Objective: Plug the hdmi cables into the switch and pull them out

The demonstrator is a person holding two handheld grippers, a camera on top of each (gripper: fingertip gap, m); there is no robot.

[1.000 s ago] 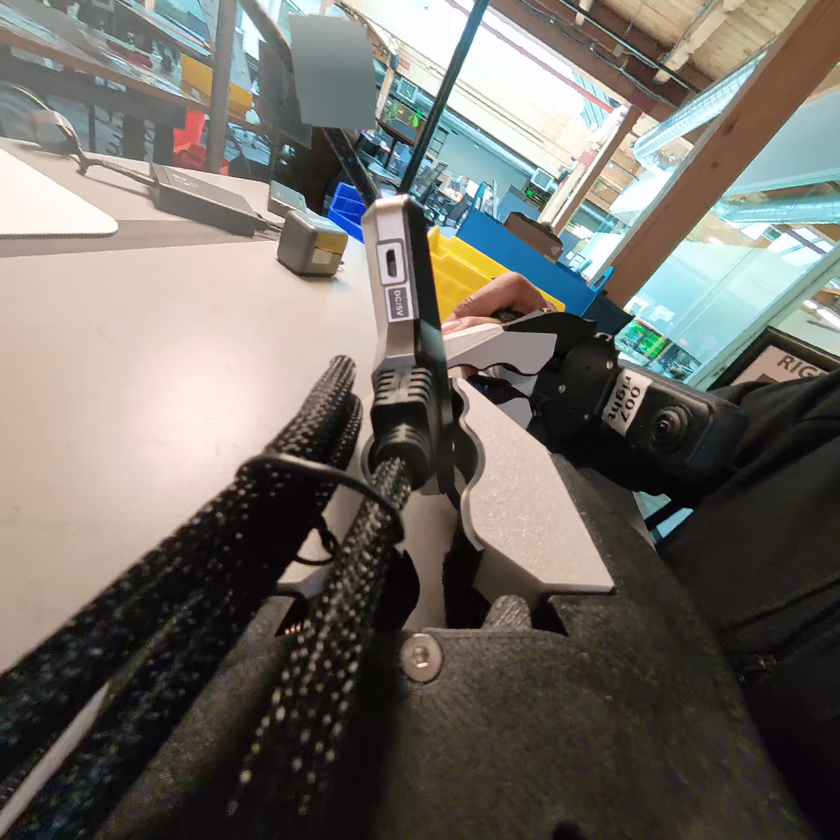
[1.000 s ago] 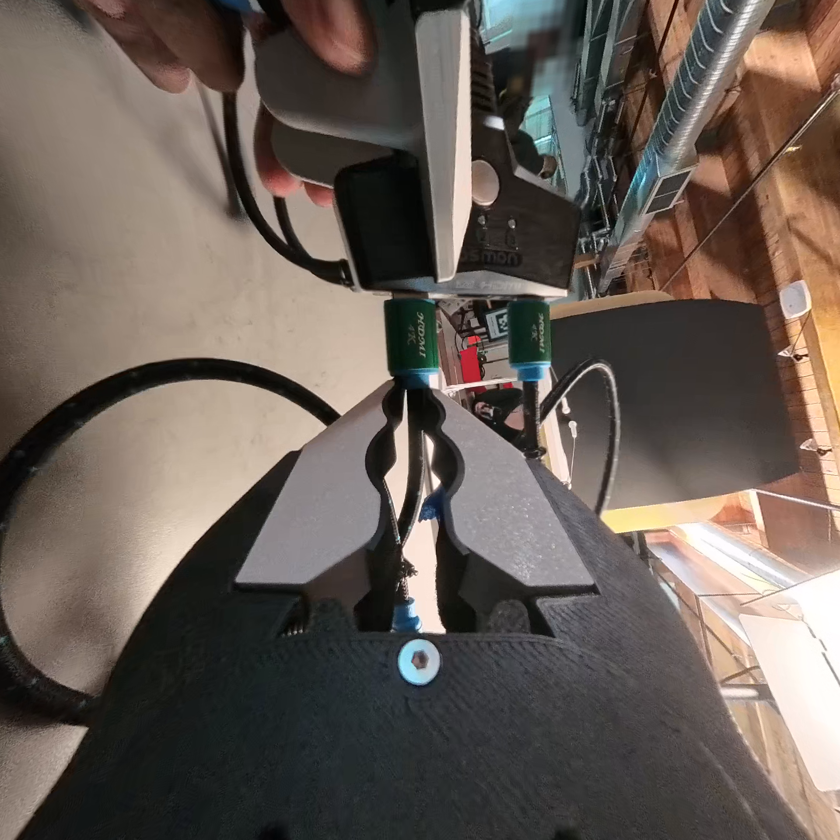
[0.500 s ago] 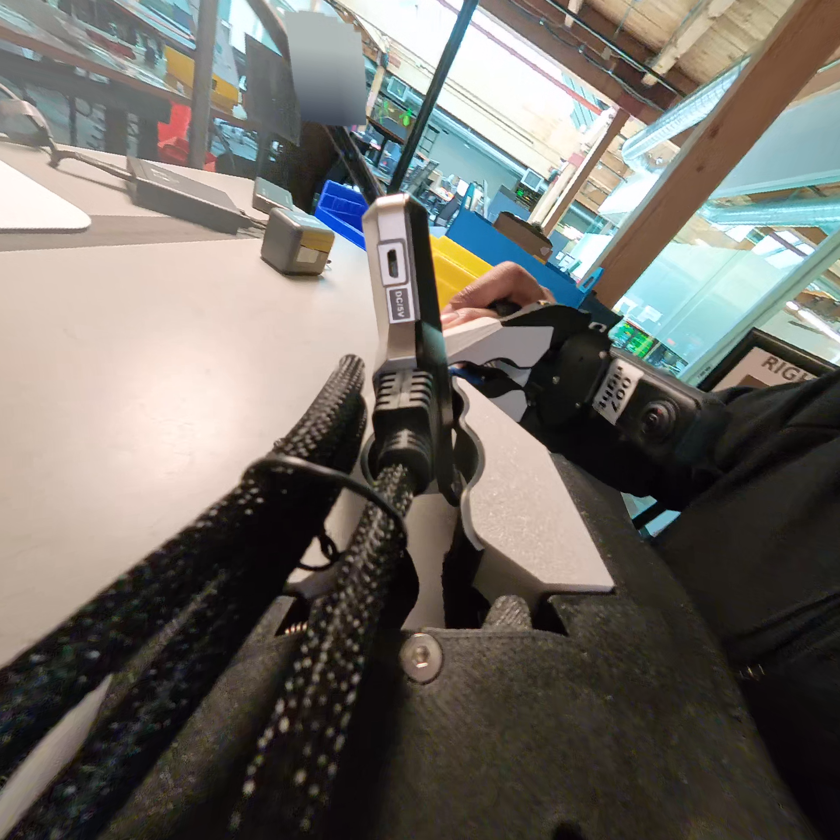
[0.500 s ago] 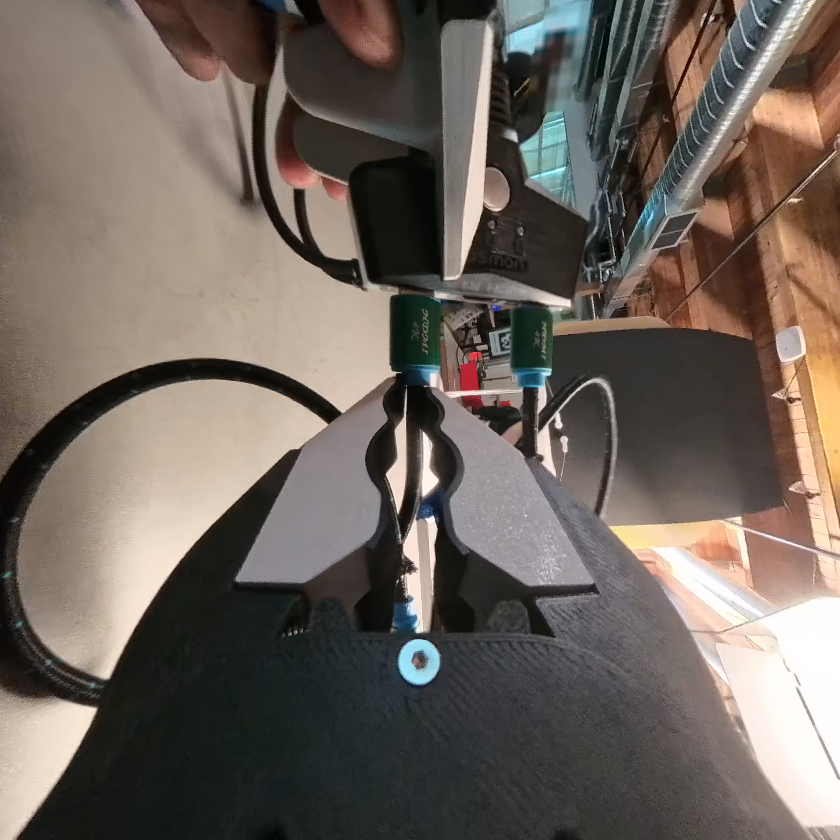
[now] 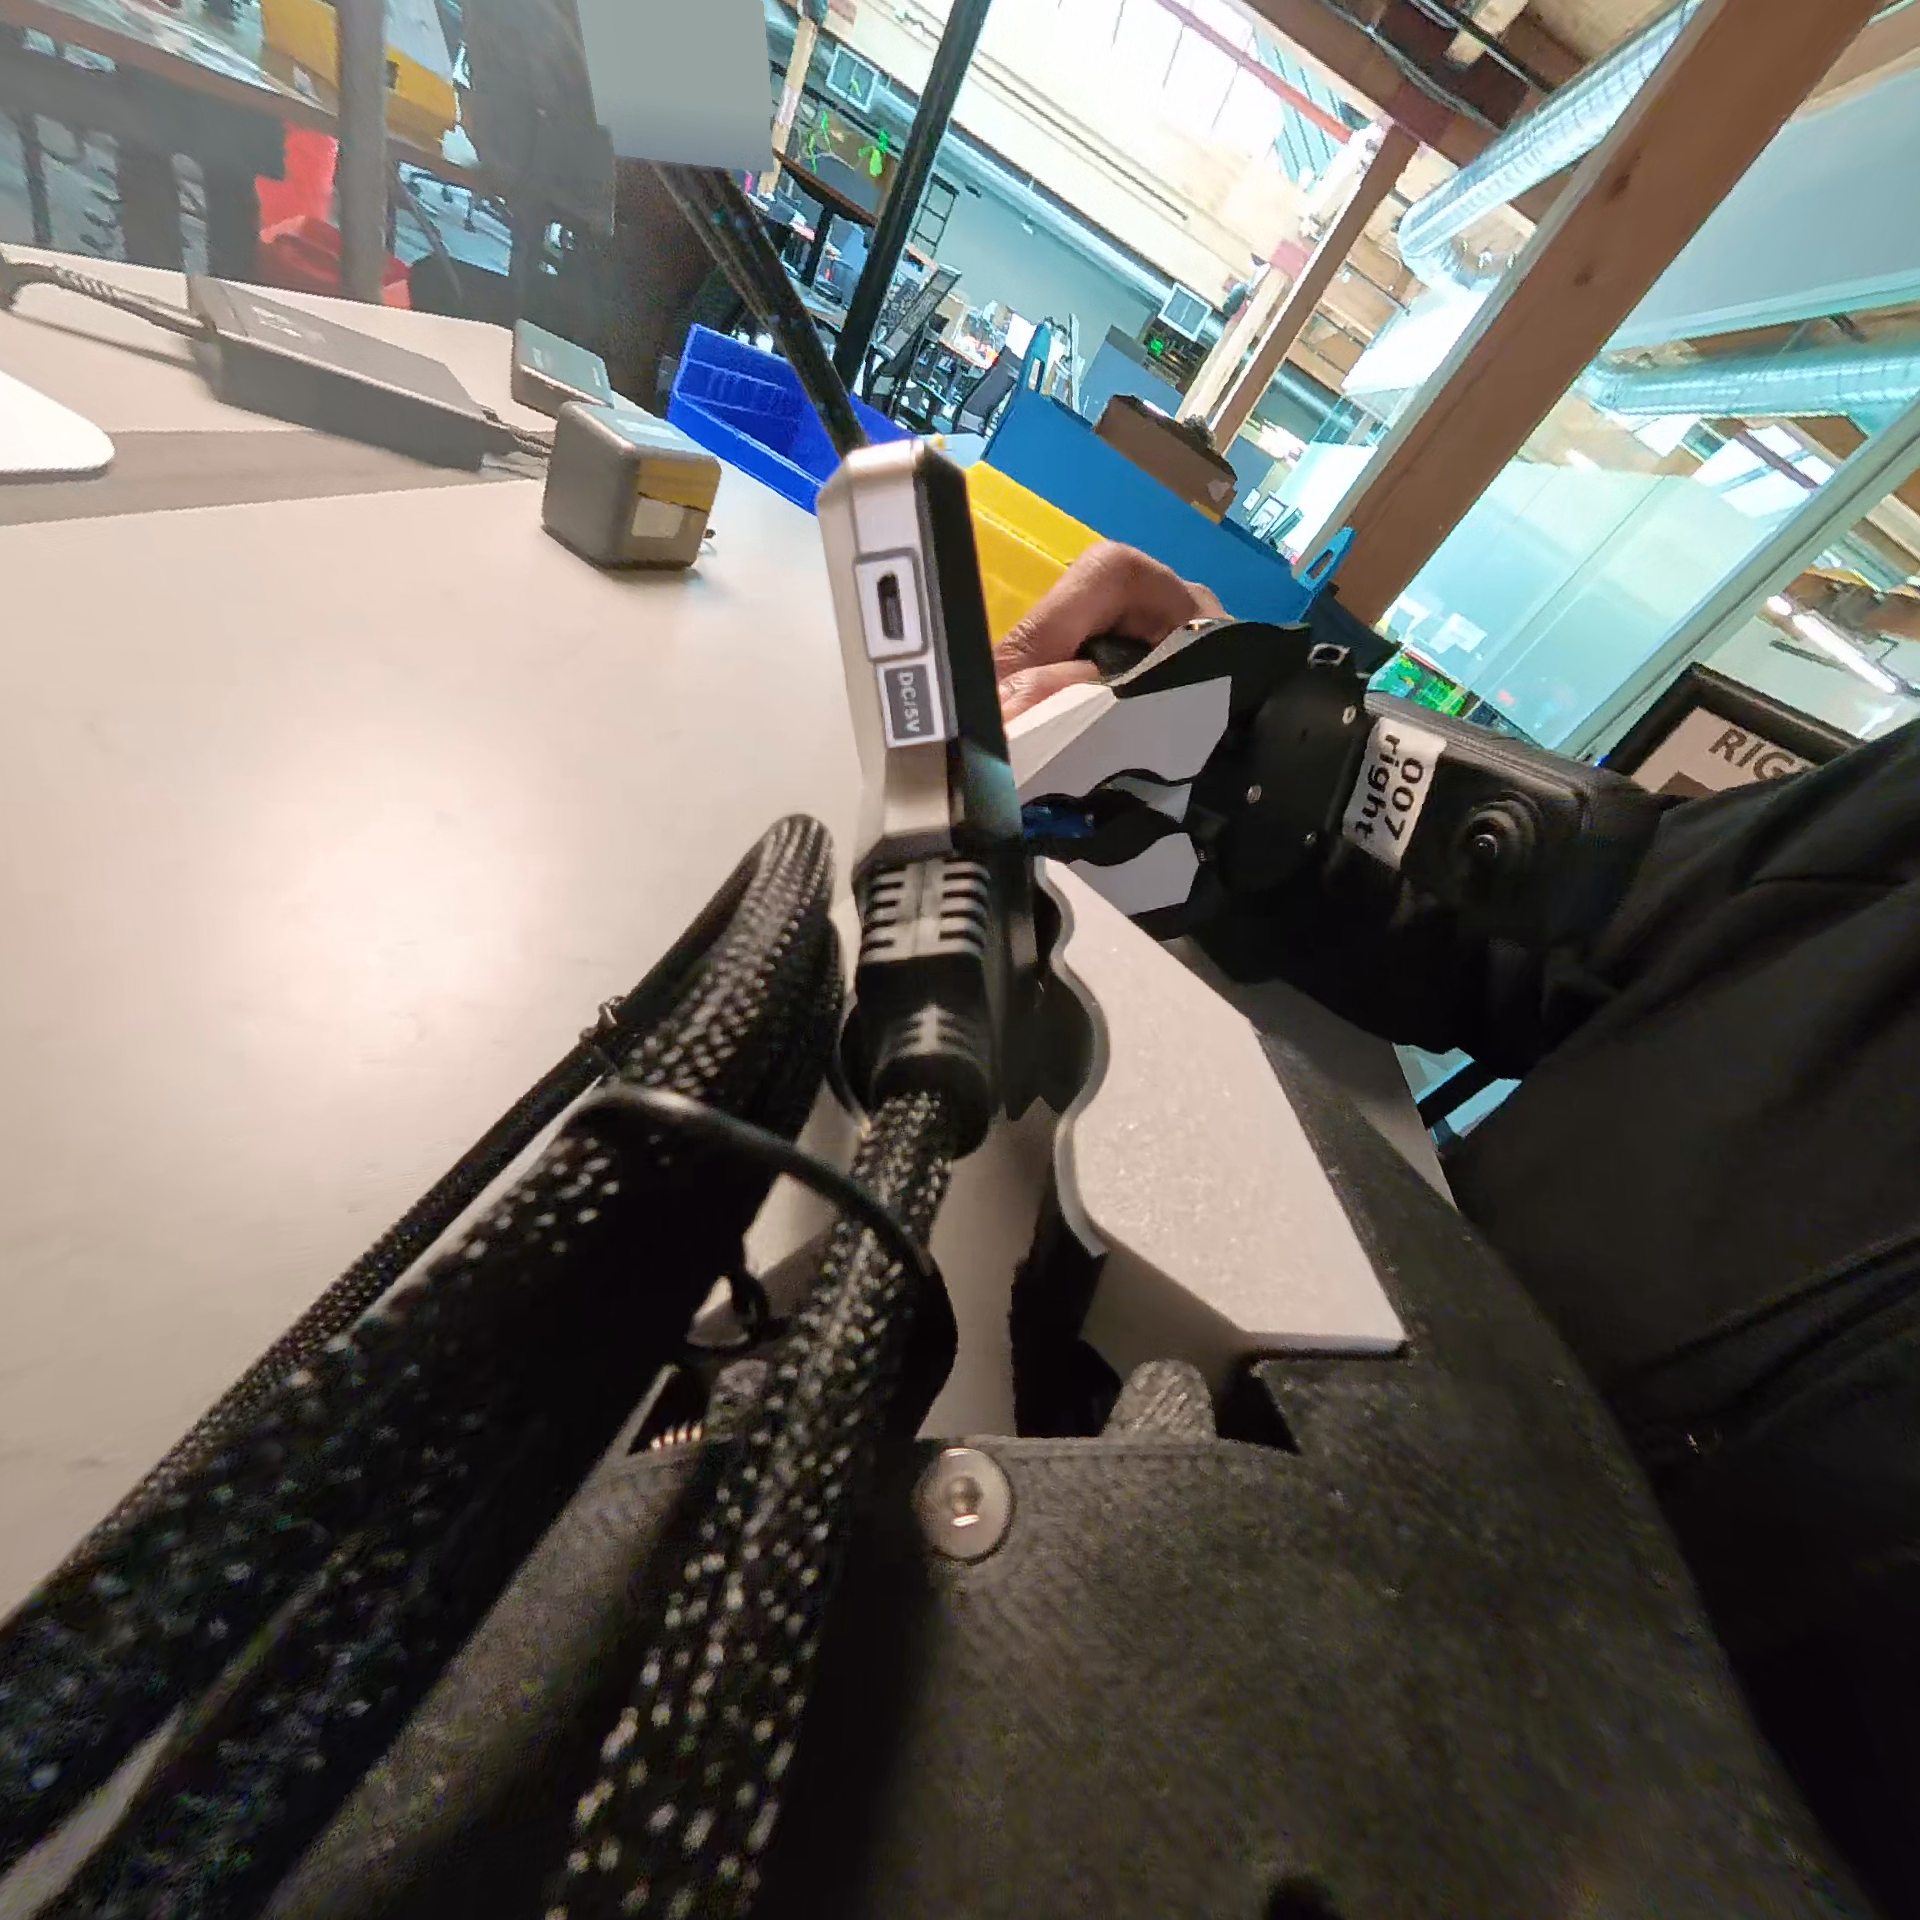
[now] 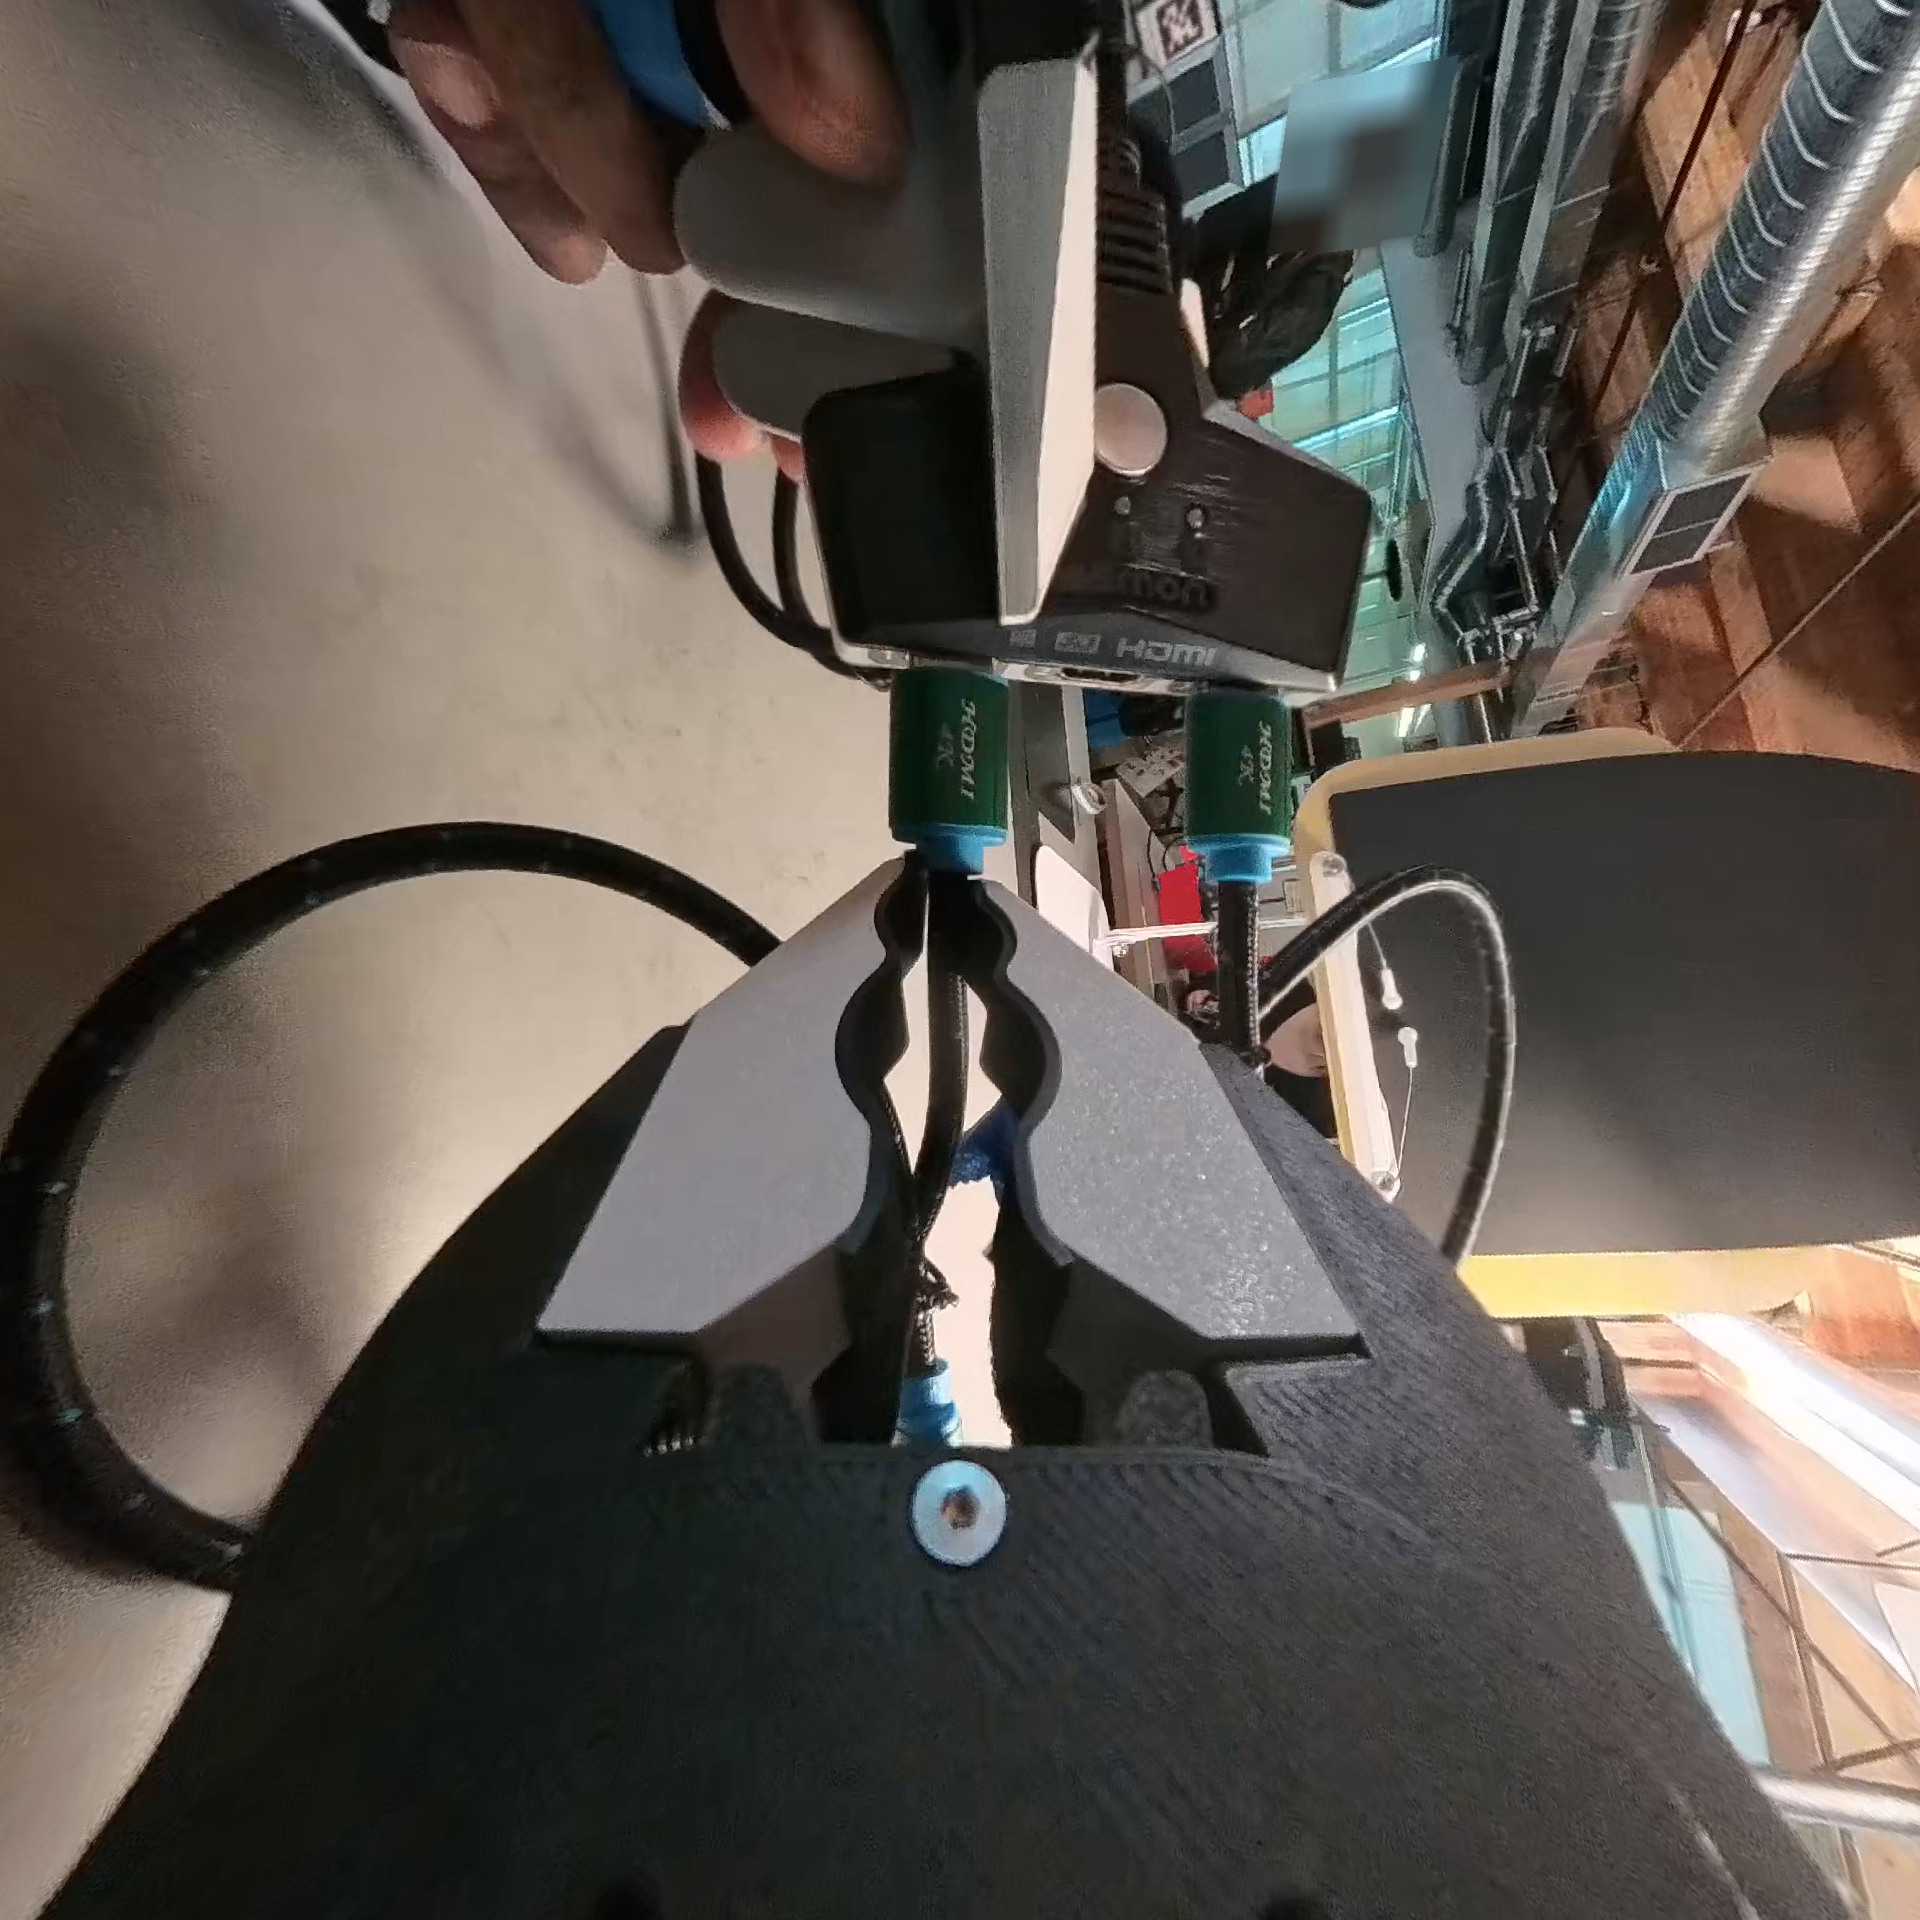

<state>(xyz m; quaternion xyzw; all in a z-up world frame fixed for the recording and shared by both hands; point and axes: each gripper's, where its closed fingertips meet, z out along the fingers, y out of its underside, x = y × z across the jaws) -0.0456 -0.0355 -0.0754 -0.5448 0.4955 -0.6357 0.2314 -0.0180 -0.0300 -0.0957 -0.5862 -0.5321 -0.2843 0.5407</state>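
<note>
Left gripper point(image 5: 1023, 997) is clamped on the switch point(image 5: 914, 665), holding it edge-up above the table point(image 5: 312, 790). Black plug point(image 5: 920, 935) of the thick braided cable point(image 5: 727, 1403) is seated in the switch's near end.

Right gripper point(image 6: 945, 894) is pinched on the thin cable point(image 6: 940, 1039) just behind the left green plug point(image 6: 948, 758); fingertips sit right at its blue collar. That plug looks nearly out: its body hangs below the port face with a sliver of gap, though I can't tell if the metal tip has cleared. Second green plug point(image 6: 1238, 769) is still in the port beside it, its cable point(image 6: 1455, 987) looping off to the right.

Versus 1.0 s ago:
- Both grips unchanged, same contact points on switch and cable.
- Switch has drifted right and slightly up in the left wrist view; the right gripper point(image 5: 1101, 790) now sits lower against it, close to the switch's lower corner.
- In the right wrist view the switch has tipped so its port face point(image 6: 1101, 660) is now visible; before, only the top edge showed.
- Left green plug sits about the same distance ahead of the fingertips.

A hand point(image 6: 644, 125) wraps the left gripper's handle at top.
</note>
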